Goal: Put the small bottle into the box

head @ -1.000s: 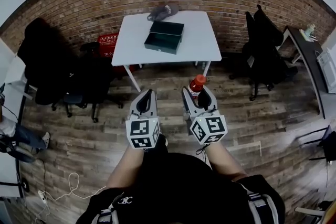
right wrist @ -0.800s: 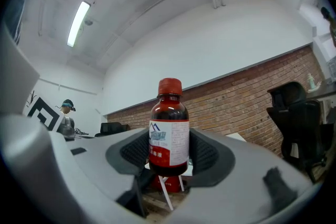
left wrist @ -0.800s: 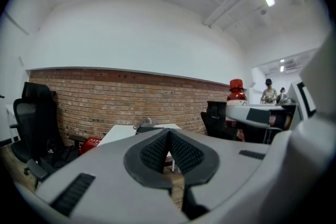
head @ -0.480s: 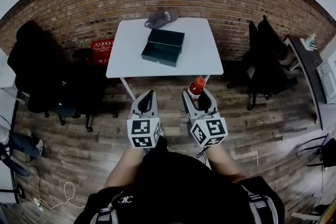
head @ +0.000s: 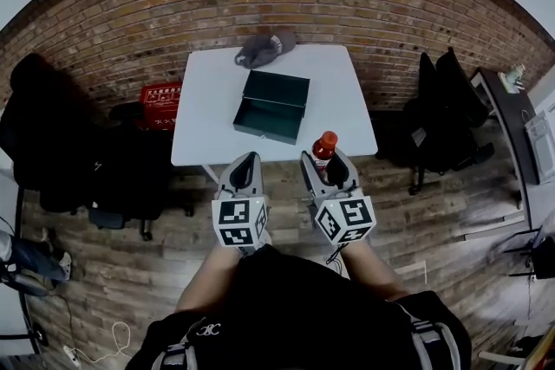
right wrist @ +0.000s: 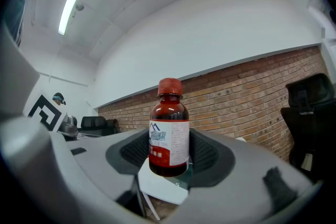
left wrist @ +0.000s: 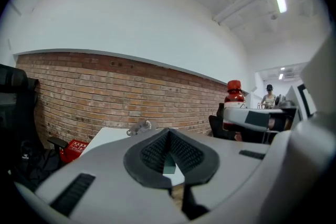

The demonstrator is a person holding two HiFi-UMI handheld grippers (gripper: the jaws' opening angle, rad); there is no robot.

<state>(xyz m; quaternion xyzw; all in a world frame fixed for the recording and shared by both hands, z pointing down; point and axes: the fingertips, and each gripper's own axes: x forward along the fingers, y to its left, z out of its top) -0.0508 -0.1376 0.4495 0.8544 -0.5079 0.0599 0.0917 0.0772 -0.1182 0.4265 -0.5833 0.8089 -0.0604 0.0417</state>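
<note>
Bottle: small bottle point(right wrist: 169, 128), dark red-brown body, red screw cap, white label with a red band at its foot; stands upright.
Bottle location: held in the air between the jaws of the right tool point(head: 325, 160); in the head view its cap overlaps the near edge of the white counter point(head: 208, 130); not in the box.
Right tool: jaws pinch the bottle's lower body from both sides, and the pads touch the label; cap and shoulders stand above the pads.
Left tool point(head: 245, 162): jaws pressed together at the tips, nothing between them; carried just beside the right tool, level with it.
Box point(head: 273, 106): dark green, lid hinged open, near the middle of the counter.
Other: grey cloth item point(head: 264, 46) at the counter's far edge, by the brick wall.
Change vs 1.0 s ago: counter and box now nearer both tools; near edge was well ahead of the tips, now meets them in the head view. Grip on bottle unchanged; left tool unchanged.
</note>
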